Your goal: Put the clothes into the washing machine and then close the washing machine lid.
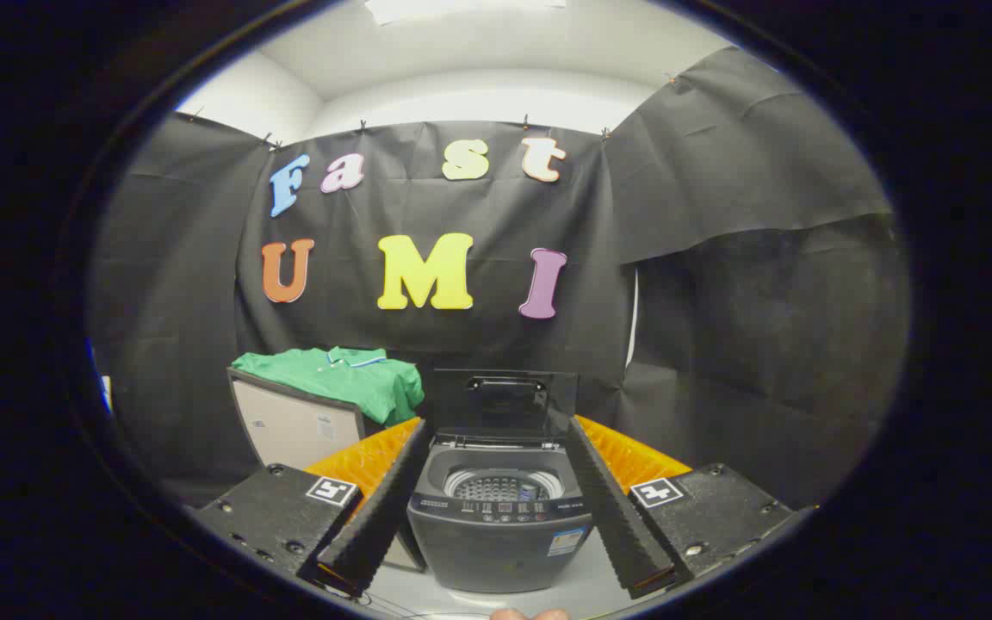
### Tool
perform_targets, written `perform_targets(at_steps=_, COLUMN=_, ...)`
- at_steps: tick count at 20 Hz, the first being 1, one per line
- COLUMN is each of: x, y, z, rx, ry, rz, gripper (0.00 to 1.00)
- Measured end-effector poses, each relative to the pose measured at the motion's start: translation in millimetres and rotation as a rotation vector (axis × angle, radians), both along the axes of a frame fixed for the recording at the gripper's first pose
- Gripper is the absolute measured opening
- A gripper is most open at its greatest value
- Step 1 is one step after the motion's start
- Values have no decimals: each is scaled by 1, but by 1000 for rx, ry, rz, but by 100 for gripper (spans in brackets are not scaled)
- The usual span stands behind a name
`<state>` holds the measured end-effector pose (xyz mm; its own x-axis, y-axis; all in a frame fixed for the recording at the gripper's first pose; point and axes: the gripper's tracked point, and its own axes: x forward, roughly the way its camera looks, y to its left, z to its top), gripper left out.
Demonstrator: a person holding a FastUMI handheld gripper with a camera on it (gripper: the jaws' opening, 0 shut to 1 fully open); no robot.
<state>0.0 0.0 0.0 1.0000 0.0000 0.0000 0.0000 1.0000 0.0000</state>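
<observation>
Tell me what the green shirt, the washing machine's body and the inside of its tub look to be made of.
Green shirt: soft knit fabric, matte, going by its folds and drape over the white box.
Washing machine body: probably dark grey moulded plastic with a slight sheen.
Tub: looks like perforated metal or light plastic; too small to settle.
The gripper is open, its fingers flanking the machine.
</observation>
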Motion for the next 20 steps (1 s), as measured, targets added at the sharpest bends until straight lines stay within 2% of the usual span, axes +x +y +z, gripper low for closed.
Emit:
perform_targets(at_steps=14, x=-2, y=-17, z=14, rx=8, ry=-33, rz=173, gripper=100)
perform_targets(at_steps=20, x=6, y=11, z=28, rx=0, ry=-65, rz=259, gripper=100)
